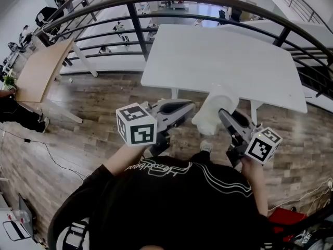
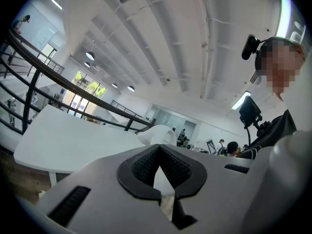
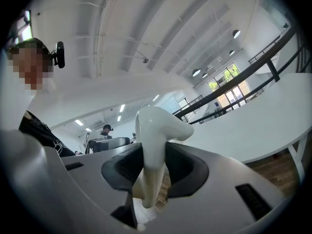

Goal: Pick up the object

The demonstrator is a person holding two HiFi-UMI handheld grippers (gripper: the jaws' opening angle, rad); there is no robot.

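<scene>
Off the white table point(image 1: 218, 51) and in the air just short of its near edge: the white object point(image 3: 155, 130), pinched between the pads of the right gripper point(image 1: 225, 116). Long axis running across the jaws, broad head above them, tapered end hanging below. Level beside it, also short of that near edge, the left gripper point(image 1: 186, 108), jaws together on nothing. Pick-up looking done; nearer hand plainly the right. Next, most likely, just a steady hold.

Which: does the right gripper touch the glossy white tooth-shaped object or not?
Touching. Right gripper view: the right gripper clamps both sides of the glossy white tooth-shaped object.
</scene>
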